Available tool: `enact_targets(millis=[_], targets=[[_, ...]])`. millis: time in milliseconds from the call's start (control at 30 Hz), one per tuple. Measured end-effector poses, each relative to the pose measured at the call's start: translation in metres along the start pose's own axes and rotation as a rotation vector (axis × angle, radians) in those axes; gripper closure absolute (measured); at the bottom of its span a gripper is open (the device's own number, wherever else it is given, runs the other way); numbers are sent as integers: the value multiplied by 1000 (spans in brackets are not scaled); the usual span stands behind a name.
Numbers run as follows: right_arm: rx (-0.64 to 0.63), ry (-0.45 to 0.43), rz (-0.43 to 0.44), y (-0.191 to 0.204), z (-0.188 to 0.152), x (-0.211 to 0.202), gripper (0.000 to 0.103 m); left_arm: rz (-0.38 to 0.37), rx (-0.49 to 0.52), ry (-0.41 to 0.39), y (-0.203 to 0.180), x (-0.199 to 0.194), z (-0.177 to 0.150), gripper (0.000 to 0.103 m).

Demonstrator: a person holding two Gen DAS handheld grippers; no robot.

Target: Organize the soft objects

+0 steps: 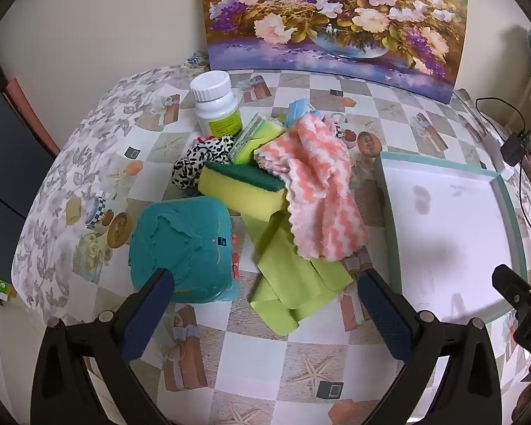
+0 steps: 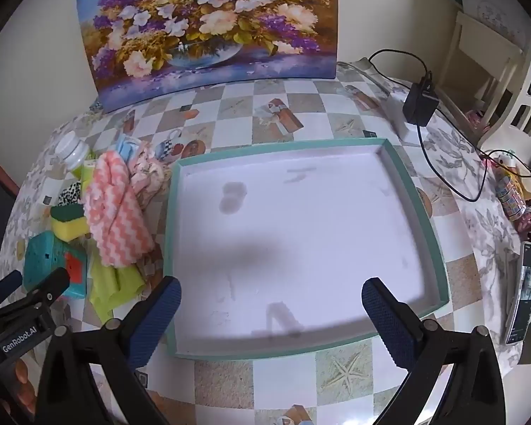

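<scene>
Heaped ahead of the left gripper (image 1: 265,292), fingers spread wide and holding nothing: pink-and-white zigzag cloth (image 1: 318,191) draped over the top of the pile, fluffy, with scalloped edge; yellow sponge (image 1: 242,191) with dark green scouring face, just left of the cloth and touching it; lime-green cloth (image 1: 290,283) folded flat beneath both, nearest the fingertips; teal pouch (image 1: 182,248) directly ahead of the left finger, wrinkled, with small square label; black-and-white spotted fabric (image 1: 198,163) behind the sponge; pack of yellow-green sponges (image 1: 256,134) farther back; white bottle (image 1: 217,104) with ribbed cap and yellow-green label, upright at the rear of the pile. Right of the pile, close beside it: shallow tray (image 2: 419,191) with teal rim and white floor, containing no objects, only faint grey smudges. Right gripper (image 2: 270,297) positioned over the near edge of the tray, fingers spread wide, gripping nothing. Floral painting (image 2: 209,24) propped against the wall beyond. Black adapter (image 2: 419,101) with cable at far right of the tray.
</scene>
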State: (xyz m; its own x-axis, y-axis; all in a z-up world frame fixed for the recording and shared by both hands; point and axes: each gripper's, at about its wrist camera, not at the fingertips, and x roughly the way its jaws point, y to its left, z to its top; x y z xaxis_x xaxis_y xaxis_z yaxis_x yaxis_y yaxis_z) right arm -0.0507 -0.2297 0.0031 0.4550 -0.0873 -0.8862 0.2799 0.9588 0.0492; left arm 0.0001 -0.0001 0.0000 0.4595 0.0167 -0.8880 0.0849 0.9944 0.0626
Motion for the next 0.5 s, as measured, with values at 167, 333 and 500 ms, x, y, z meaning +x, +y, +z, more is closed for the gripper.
enact_targets(millis=[167,333,500], targets=[[-13,9,-6,4,-3,-1,0,-8,-13,8,-3,1,2,0],[-12,22,8,1,0,-1,0,-37,-10,-2,-7,-2,4,0],[-15,20,13,2,1,-1,0,-56,-12,-9,-3,-1,2,0]])
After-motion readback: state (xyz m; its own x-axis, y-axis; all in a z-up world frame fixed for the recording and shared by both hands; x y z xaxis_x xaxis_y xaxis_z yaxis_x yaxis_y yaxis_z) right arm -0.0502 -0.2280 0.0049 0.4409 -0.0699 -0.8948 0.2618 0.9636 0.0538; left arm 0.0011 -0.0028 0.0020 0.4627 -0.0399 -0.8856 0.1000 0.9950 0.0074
